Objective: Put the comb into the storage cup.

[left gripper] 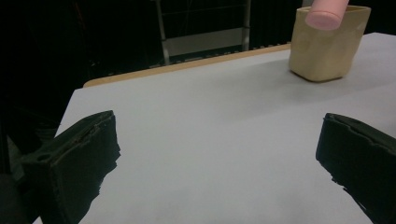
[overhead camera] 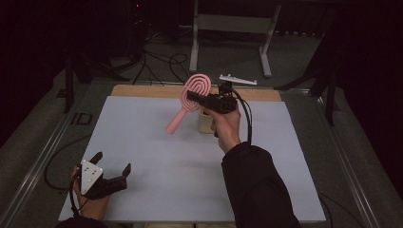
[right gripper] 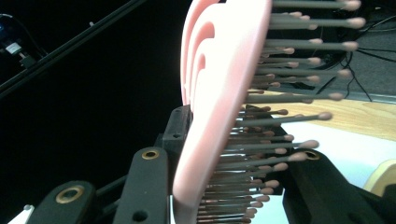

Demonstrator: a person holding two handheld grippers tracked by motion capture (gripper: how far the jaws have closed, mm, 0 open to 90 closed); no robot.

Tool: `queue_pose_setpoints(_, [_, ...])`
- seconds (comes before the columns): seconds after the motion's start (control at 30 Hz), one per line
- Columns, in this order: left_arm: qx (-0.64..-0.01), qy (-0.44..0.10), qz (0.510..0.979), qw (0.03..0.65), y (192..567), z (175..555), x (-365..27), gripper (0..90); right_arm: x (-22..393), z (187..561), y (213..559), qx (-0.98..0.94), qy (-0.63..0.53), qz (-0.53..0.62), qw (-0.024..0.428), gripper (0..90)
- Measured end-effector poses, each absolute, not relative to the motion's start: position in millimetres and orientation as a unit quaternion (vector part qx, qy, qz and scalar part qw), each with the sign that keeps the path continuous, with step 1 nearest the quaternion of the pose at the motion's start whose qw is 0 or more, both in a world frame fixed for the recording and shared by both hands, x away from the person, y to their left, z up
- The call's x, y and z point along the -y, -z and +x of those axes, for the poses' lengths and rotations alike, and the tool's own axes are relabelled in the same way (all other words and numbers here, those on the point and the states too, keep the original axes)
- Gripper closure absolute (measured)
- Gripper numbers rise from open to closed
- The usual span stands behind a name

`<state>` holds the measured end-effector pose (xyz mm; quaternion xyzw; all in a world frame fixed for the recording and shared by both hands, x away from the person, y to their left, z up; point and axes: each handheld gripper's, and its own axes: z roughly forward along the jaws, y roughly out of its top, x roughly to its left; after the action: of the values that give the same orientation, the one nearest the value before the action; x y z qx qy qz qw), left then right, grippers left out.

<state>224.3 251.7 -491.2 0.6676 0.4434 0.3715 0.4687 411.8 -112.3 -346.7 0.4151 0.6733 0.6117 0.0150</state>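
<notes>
My right gripper (overhead camera: 194, 96) is shut on the head of a pink hairbrush (overhead camera: 196, 85), which it holds in the air over the far middle of the table. The brush's handle (overhead camera: 173, 124) slants down to the left. In the right gripper view the brush (right gripper: 219, 93) stands edge-on between the two black jaws, bristles pointing right. A beige cup (overhead camera: 206, 122) stands on the table just below that hand. My left gripper (overhead camera: 112, 161) rests open near the front left corner with nothing between its jaws. From there I see the cup (left gripper: 327, 46) and the handle's tip (left gripper: 325, 14).
A white sheet (overhead camera: 142, 156) covers the table, with a wooden strip (overhead camera: 142, 90) along its far edge. A small white bracket (overhead camera: 237, 79) lies at the back. A metal stand (overhead camera: 233, 23) and cables (overhead camera: 157, 61) are on the floor beyond.
</notes>
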Motion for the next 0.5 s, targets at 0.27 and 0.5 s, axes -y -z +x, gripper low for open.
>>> queue_pose_setpoints(0.27, [-0.443, -0.372, 0.668, 0.467, 492, 225, -251, 0.0, 114, 421, 345, -0.675, -0.604, 0.424, 0.024, 63.5])
queue_pose_setpoints(0.5, [-0.443, -0.373, 0.668, 0.468, 492, 225, -251, 0.0, 111, 426, 342, -0.677, -0.603, 0.422, 0.018, 63.5])
